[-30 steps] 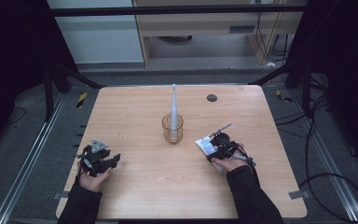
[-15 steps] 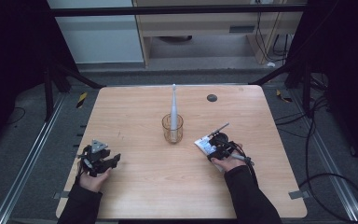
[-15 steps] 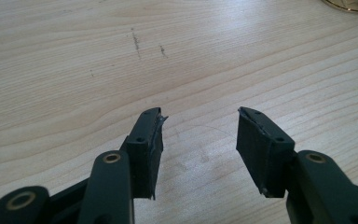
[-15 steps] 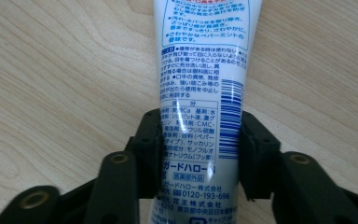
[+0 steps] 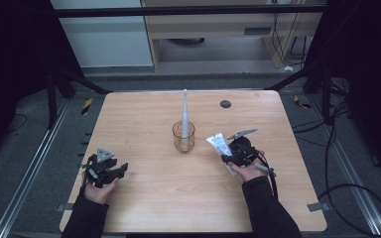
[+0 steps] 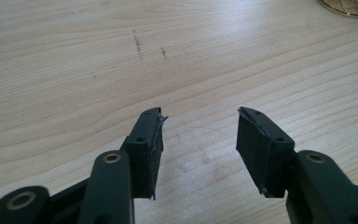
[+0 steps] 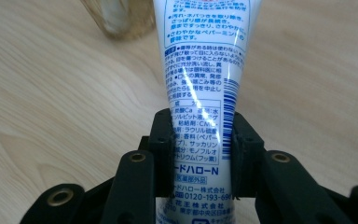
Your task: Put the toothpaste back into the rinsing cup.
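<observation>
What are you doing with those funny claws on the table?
A person holds a claw in each hand. The right gripper has just been closing and now pinches a toothpaste tube, held near a glass cup that has a toothbrush standing in it. The left gripper rests open over the wooden table.

Toothpaste tube (image 7: 200, 70): far end past the fingertips cut off by the top edge of the right gripper view, cap out of frame; near end runs off the bottom edge behind the fingers; sides covered where the pads press; print in the high view too small to read
Glass cup (image 7: 121, 16): beyond the fingertips, blurred, only its lower part inside the frame
Cup base (image 6: 349, 5): far beyond the left gripper's fingertips, clipped by the top edge
Dark round spot (image 5: 225, 103): too small to identify
</observation>
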A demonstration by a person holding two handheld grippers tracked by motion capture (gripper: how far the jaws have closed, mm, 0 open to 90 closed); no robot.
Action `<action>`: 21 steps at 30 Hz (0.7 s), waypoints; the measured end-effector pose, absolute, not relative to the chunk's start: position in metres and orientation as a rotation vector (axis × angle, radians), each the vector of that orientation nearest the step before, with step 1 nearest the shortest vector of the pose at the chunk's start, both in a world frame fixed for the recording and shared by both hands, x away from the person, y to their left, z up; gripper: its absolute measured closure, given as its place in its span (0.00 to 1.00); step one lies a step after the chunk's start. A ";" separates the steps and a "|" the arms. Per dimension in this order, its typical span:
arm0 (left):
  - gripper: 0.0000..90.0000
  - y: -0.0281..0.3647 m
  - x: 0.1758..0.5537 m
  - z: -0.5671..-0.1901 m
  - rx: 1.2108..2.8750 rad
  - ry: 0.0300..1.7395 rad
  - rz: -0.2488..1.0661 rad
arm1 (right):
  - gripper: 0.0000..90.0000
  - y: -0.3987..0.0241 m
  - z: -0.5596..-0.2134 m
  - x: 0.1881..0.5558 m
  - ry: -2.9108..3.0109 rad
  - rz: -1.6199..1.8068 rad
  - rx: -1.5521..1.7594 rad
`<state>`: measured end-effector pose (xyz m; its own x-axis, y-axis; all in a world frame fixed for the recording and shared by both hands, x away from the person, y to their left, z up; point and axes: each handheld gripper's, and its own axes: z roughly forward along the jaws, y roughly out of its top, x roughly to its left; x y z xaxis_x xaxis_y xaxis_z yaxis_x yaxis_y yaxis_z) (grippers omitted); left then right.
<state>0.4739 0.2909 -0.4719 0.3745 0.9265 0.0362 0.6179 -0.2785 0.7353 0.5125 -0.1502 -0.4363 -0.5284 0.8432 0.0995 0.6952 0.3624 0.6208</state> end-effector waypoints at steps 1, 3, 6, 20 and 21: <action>0.56 0.291 0.474 -0.472 2.001 1.327 0.626 | 0.75 -0.151 -0.431 0.511 2.369 0.951 1.364; 0.56 0.291 0.474 -0.472 1.999 1.328 0.627 | 0.75 -0.151 -0.422 0.509 2.318 1.028 1.335; 0.56 0.291 0.473 -0.471 1.993 1.329 0.631 | 0.75 -0.149 -0.408 0.505 2.247 1.148 1.304; 0.56 0.291 0.473 -0.470 1.982 1.327 0.642 | 0.76 -0.121 -0.373 0.508 1.961 1.495 1.165; 0.56 0.292 0.473 -0.470 1.982 1.326 0.636 | 0.76 -0.119 -0.373 0.510 1.949 1.508 1.163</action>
<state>0.4728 0.2918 -0.4699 0.3672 0.9295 0.0336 0.6078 -0.2671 0.7478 0.5102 -0.1190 -0.3730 -0.5658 0.8084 0.1626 0.3607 0.0653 0.9304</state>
